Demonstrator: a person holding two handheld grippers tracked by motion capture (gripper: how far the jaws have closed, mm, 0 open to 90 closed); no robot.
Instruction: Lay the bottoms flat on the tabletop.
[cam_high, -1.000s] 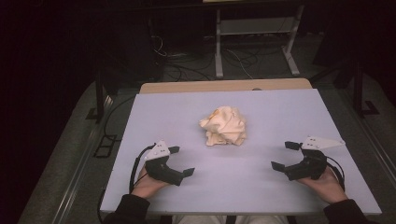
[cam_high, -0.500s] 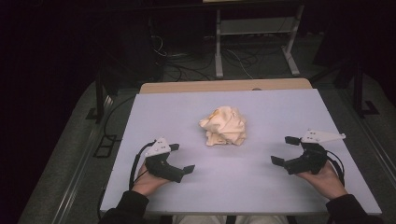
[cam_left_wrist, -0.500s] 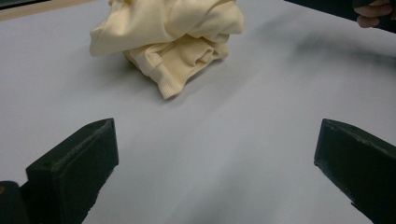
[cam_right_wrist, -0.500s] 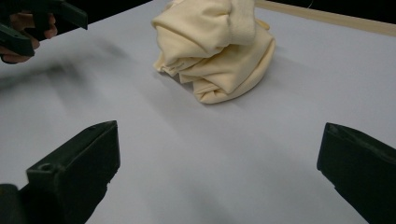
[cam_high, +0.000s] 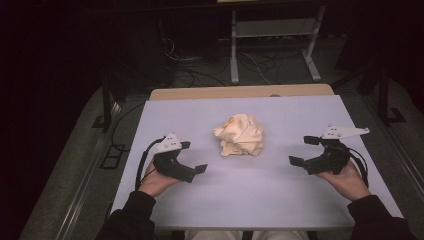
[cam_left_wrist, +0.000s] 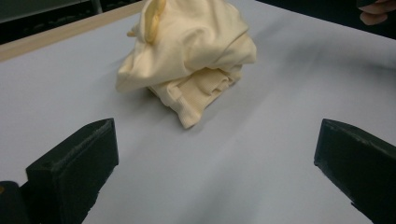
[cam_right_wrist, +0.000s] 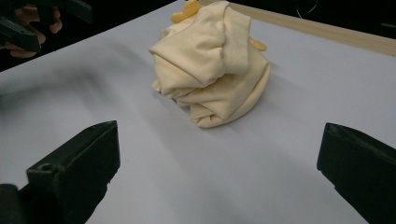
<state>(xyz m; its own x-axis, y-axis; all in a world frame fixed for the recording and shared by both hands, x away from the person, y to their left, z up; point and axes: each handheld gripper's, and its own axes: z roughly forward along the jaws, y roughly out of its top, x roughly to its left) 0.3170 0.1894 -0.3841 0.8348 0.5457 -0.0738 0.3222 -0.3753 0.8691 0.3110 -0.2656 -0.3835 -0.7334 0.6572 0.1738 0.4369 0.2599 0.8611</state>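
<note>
The crumpled pale-yellow cloth garment (cam_high: 240, 135), bunched into a soft heap with ribbed hems showing in the gripper views, sits on the wide lavender-grey tabletop (cam_high: 250, 200), about midway across it and a little toward its far side. The left gripper (cam_high: 192, 156) rests to the near left of the heap, well apart from it, jaws spread wide with nothing between them; the right gripper (cam_high: 303, 150) rests to the near right of the heap, equally clear of it, jaws also spread and empty. This looks like the approach stage: neither tool touches the fabric, and both point inward at the heap. The next move likely calls for bringing each gripper in low over the table toward the heap and finding a loose edge, a hem or a cuff to pinch, rather than biting into the bulk. Around the heap the table lies bare on every side, so both have free room; the pale wooden strip (cam_high: 240, 92) runs behind the heap along the far edge
</note>
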